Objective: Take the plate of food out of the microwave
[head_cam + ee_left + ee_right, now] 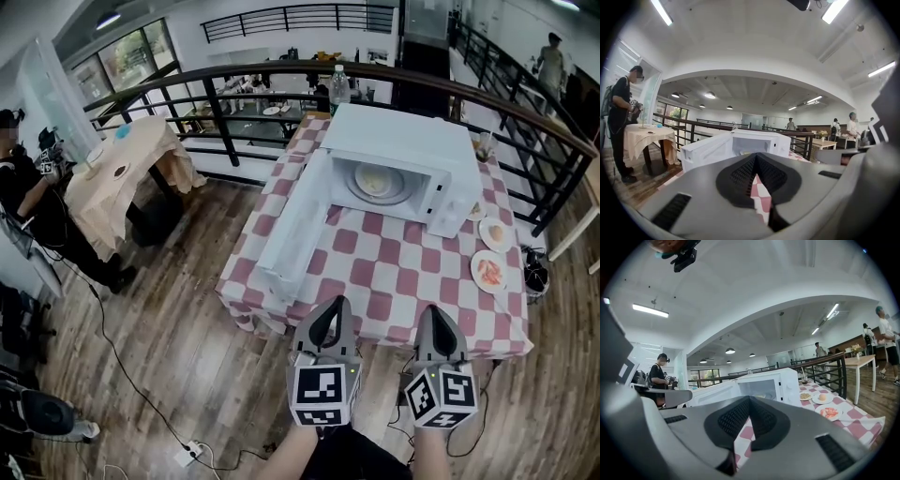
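Short of microwave (403,141) | you're holding left gripper (330,309) & right gripper (434,317) w/ jaws together, nothing btwn | door (295,225) open: be spreading jaws, going in low, pinching plate (378,182) rim level.

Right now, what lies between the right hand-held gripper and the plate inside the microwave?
Only bare checkered tablecloth, as the head view shows; the microwave door stands open off to the left.

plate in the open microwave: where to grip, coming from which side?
Likely the near rim of the plate, coming in level through the front of the microwave. Its door is swung out left, walls close the other sides, and the plate lies flat, so only its edge can be pinched.
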The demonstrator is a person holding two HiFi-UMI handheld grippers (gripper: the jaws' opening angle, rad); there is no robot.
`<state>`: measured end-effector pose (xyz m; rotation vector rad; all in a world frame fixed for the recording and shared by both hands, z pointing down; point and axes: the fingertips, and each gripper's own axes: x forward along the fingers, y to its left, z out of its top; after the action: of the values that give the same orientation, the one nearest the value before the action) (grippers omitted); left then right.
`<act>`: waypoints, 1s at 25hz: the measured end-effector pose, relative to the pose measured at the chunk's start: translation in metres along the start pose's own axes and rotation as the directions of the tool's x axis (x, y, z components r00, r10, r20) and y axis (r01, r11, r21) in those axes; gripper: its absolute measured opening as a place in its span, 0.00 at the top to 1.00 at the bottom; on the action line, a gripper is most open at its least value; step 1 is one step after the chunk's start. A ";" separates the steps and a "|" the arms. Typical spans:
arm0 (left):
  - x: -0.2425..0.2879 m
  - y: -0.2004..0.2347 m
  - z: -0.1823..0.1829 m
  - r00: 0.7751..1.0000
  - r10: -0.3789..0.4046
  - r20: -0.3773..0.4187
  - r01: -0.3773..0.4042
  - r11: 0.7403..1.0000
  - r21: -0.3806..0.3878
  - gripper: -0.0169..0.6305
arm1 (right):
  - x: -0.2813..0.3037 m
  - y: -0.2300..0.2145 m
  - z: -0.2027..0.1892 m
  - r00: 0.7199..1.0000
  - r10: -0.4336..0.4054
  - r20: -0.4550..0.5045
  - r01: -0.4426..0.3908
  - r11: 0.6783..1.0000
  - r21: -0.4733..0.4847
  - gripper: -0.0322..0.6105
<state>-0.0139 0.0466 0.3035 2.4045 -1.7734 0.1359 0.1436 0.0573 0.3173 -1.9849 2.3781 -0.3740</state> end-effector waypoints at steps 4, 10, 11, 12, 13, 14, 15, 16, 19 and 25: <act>0.009 0.001 -0.005 1.000 0.000 -0.016 0.000 1.000 -0.007 0.96 | 0.007 -0.002 -0.002 1.000 0.003 -0.005 -0.003 1.000 0.003 0.95; 0.034 -0.004 -0.002 0.999 -0.029 -0.014 0.029 0.999 -0.018 0.96 | 0.023 -0.012 0.001 1.000 -0.011 -0.007 0.011 1.000 0.005 0.95; 0.039 -0.005 -0.002 0.999 -0.034 -0.014 0.033 0.999 -0.021 0.96 | 0.027 -0.014 0.001 1.000 -0.014 -0.008 0.014 1.000 0.004 0.95; 0.044 -0.005 -0.002 0.999 -0.037 -0.015 0.036 0.999 -0.022 0.96 | 0.031 -0.016 0.001 1.000 -0.016 -0.010 0.016 1.000 0.003 0.95; 0.049 -0.005 -0.001 0.999 -0.037 -0.016 0.037 0.999 -0.019 0.96 | 0.035 -0.018 0.001 1.000 -0.019 -0.011 0.019 1.000 0.003 0.95; 0.054 -0.004 -0.001 0.999 -0.038 -0.017 0.037 0.999 -0.014 0.96 | 0.040 -0.020 0.001 1.000 -0.021 -0.012 0.021 1.000 0.003 0.95; 0.059 -0.004 0.000 0.999 -0.038 -0.018 0.038 0.999 -0.008 0.96 | 0.045 -0.022 0.001 1.000 -0.023 -0.012 0.023 1.000 0.004 0.95; 0.064 -0.003 -0.001 0.999 -0.040 -0.019 0.040 0.999 -0.005 0.96 | 0.049 -0.024 0.001 1.000 -0.025 -0.013 0.025 1.000 0.004 0.95; 0.081 0.000 -0.004 0.999 -0.048 -0.025 0.048 0.999 -0.010 0.96 | 0.065 -0.028 0.000 0.999 -0.029 -0.016 0.030 1.000 0.003 0.95; 0.120 0.011 -0.006 0.998 -0.053 -0.041 0.051 0.998 -0.034 0.96 | 0.103 -0.036 0.001 0.999 -0.040 -0.025 0.041 0.999 0.004 0.95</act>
<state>0.0114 -0.0687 0.3297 2.4044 -1.6804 0.1487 0.1589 -0.0487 0.3377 -2.0414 2.3526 -0.4078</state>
